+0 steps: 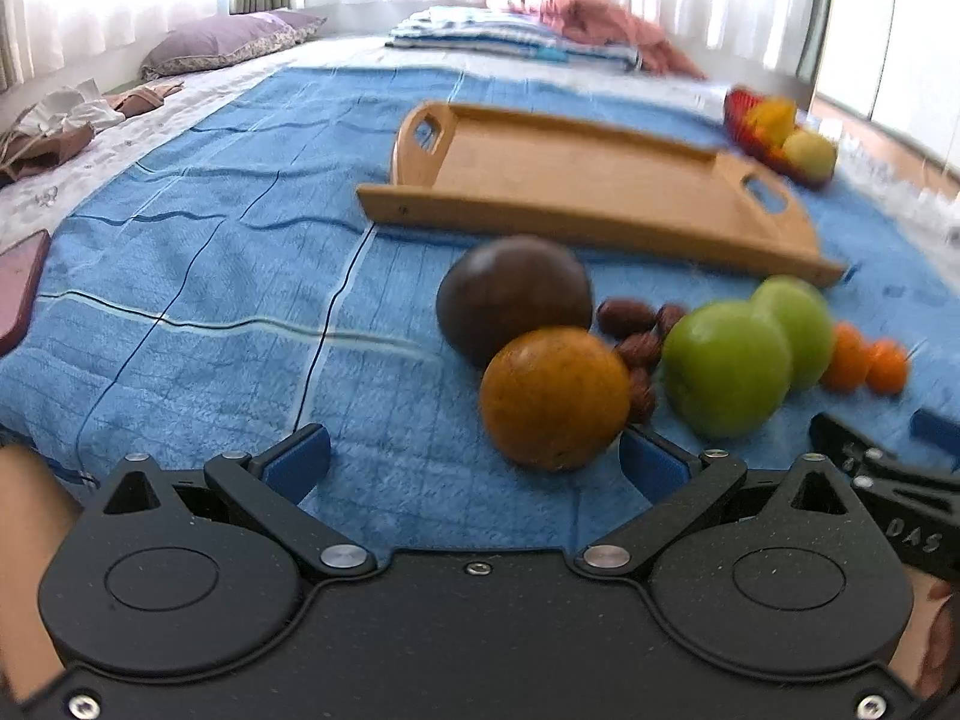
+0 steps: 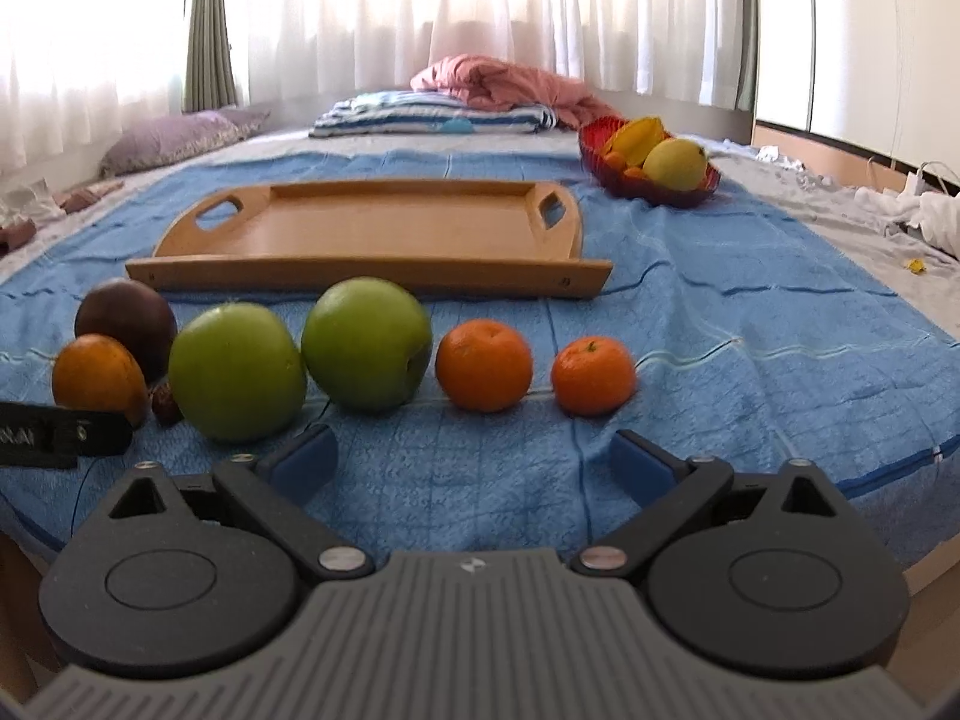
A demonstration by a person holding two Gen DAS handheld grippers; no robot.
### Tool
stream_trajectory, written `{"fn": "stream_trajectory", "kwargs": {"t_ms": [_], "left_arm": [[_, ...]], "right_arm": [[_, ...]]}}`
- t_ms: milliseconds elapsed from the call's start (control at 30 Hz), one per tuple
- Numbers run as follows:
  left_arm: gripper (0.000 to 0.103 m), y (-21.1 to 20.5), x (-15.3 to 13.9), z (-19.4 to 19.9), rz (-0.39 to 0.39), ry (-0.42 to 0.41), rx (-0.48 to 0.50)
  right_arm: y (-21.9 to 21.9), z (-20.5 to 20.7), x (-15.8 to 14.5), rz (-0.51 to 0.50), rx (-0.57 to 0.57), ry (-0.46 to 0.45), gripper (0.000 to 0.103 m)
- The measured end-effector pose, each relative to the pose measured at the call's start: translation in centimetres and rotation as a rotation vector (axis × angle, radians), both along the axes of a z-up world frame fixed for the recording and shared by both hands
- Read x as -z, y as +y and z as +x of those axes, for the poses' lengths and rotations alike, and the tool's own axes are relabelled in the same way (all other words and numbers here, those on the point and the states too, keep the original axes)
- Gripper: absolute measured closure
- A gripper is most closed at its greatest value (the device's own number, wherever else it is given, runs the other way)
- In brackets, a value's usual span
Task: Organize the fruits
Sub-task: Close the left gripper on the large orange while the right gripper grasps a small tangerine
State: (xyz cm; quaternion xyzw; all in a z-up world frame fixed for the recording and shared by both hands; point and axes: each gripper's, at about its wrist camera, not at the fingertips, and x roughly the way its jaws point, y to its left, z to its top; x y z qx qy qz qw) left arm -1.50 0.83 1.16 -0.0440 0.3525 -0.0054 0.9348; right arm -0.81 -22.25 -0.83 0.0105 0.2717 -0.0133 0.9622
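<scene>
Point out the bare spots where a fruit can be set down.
The wooden tray has nothing on its floor. Bare blue cloth lies right of the small oranges, between tray and red bowl. Crowded: the row from the dark fruit through the green apples.

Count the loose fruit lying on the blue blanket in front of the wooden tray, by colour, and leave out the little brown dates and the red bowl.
Green apples: 2
Small orange mandarins: 2
Larger orange fruit: 1
Dark brown round fruit: 1
Total: 6
</scene>
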Motion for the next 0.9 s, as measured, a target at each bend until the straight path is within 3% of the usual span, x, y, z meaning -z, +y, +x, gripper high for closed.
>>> {"fn": "stream_trajectory", "kwargs": {"t_ms": [67,200,467,900], "left_arm": [[0.001,0.1,-0.6,-0.4,-0.03,-0.039,-0.002],[0.009,-0.6,-1.4,-0.9,-0.012,-0.101,0.014],[0.031,-2.3,-1.4,-1.4,0.027,-0.116,0.059],[0.052,-2.6,-0.5,-0.6,0.041,-0.068,0.064]], "right_arm": [[-0.4,-0.2,-0.3,-0.006,0.016,-0.027,0.009],[-1.3,-0.3,-1.0,-0.021,0.064,-0.061,0.025],[-2.9,0.8,-1.4,-0.023,0.14,-0.057,0.058],[-2.7,3.0,-0.8,-0.054,0.112,-0.029,0.062]]}}
